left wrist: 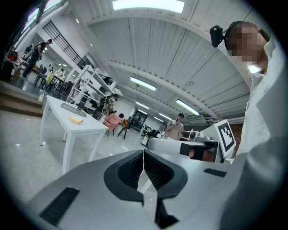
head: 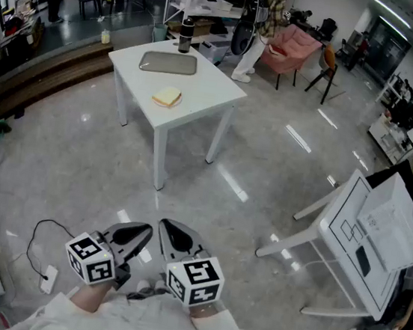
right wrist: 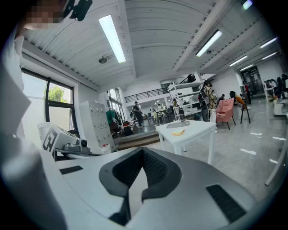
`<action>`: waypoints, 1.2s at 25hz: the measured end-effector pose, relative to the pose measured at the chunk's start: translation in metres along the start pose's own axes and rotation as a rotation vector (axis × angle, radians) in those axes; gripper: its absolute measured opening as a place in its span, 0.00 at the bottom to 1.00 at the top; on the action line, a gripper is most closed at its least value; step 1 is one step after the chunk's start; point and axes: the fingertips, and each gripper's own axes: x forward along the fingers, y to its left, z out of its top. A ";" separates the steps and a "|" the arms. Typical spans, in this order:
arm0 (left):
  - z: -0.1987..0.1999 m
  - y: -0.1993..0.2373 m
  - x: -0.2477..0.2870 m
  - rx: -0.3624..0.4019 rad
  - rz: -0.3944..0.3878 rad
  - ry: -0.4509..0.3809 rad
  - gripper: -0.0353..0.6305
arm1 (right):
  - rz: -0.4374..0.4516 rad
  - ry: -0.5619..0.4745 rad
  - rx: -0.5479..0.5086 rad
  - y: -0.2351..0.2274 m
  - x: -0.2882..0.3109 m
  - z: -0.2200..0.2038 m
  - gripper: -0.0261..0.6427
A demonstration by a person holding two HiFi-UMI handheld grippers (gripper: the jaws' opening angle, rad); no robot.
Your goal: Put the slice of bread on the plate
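Note:
A slice of bread [head: 167, 97] lies near the front edge of a small white table [head: 201, 92] across the room. Behind it on the same table rests a flat grey plate [head: 168, 63]. Both grippers hang low by my body, far from the table. My left gripper [head: 147, 230] and my right gripper [head: 163, 226] are side by side, each shut with nothing between the jaws. The left gripper view shows shut jaws [left wrist: 143, 155], with the bread [left wrist: 75, 120] far off at left. In the right gripper view the jaws [right wrist: 143, 151] are shut too, and the bread [right wrist: 178, 132] is small in the distance.
A dark bottle [head: 185, 35] stands at the table's back edge. A white board on legs [head: 360, 233] leans at the right. A cable and plug [head: 47, 275] lie on the floor at left. A person [head: 264, 17] and a pink armchair [head: 293, 47] are behind the table.

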 end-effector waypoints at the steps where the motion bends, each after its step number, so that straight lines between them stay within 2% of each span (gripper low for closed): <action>1: -0.001 -0.001 -0.001 0.000 0.003 -0.001 0.07 | -0.003 0.003 0.001 0.000 -0.002 -0.002 0.06; 10: -0.011 -0.008 -0.008 -0.023 -0.013 0.020 0.07 | -0.006 0.011 -0.039 0.006 -0.008 -0.007 0.06; 14: -0.012 -0.008 -0.006 -0.035 -0.016 0.012 0.07 | 0.031 0.006 0.005 0.012 -0.006 -0.011 0.06; 21: 0.001 -0.003 0.004 -0.029 0.021 -0.035 0.07 | -0.007 0.001 -0.019 -0.003 -0.010 -0.009 0.06; 30: -0.026 0.002 0.011 -0.092 0.051 -0.025 0.07 | 0.003 0.028 0.001 -0.019 -0.015 -0.021 0.06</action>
